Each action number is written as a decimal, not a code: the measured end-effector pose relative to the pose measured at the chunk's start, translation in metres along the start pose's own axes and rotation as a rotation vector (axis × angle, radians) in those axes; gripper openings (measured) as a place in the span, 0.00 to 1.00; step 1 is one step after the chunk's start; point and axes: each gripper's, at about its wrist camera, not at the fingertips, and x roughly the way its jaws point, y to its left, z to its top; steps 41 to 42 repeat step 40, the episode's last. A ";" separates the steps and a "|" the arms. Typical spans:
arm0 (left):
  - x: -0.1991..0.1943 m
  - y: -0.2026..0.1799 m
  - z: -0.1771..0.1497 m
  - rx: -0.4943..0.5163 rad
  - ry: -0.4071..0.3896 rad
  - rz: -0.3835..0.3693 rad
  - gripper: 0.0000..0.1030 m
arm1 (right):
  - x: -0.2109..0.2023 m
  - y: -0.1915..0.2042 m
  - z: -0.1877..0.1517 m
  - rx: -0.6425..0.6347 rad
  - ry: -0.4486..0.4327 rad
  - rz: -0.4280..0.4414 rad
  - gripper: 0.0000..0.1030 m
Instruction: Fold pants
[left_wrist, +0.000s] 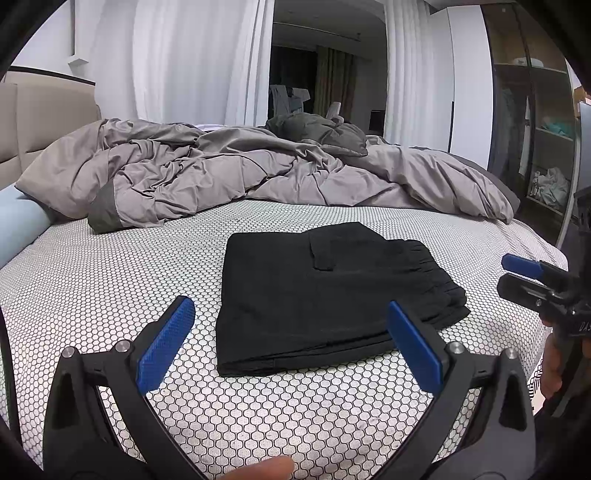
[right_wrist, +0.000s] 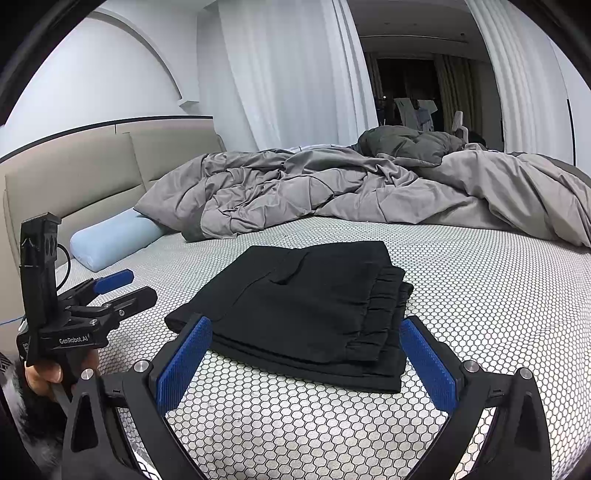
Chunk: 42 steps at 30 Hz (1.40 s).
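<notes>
Now: pants (left_wrist: 332, 295) lie folded into a compact black rectangle on the bed (left_wrist: 110, 280), on its honeycomb-print sheet, with the gathered waistband at the right side of the stack and a pocket flap on top. Layers are stacked fairly squarely; lower edges show beneath the top fold.

Left gripper (left_wrist: 290, 345): fingers spread wide, holding nothing, just short of the near edge of the pants, above the sheet. Right gripper (right_wrist: 306, 360): fingers likewise wide apart and empty, framing the near edge of the stack; contact with cloth cannot be told. Each gripper shows at the edge of the other's view, held by a hand (right_wrist: 44, 373).

Behind the pants, well apart: rumpled grey duvet (left_wrist: 258, 170), pale blue pillow (right_wrist: 114, 240) by the headboard (right_wrist: 74, 177), white curtains (left_wrist: 192, 55).
</notes>
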 end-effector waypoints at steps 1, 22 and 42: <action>0.000 0.000 0.000 -0.001 -0.001 0.000 1.00 | 0.000 0.000 0.000 0.000 0.000 -0.001 1.00; 0.001 0.002 0.000 0.001 -0.001 -0.002 1.00 | 0.000 0.000 0.001 -0.003 0.000 -0.003 1.00; -0.001 0.008 0.002 0.006 -0.007 -0.012 1.00 | 0.001 0.002 -0.001 -0.011 0.009 -0.002 1.00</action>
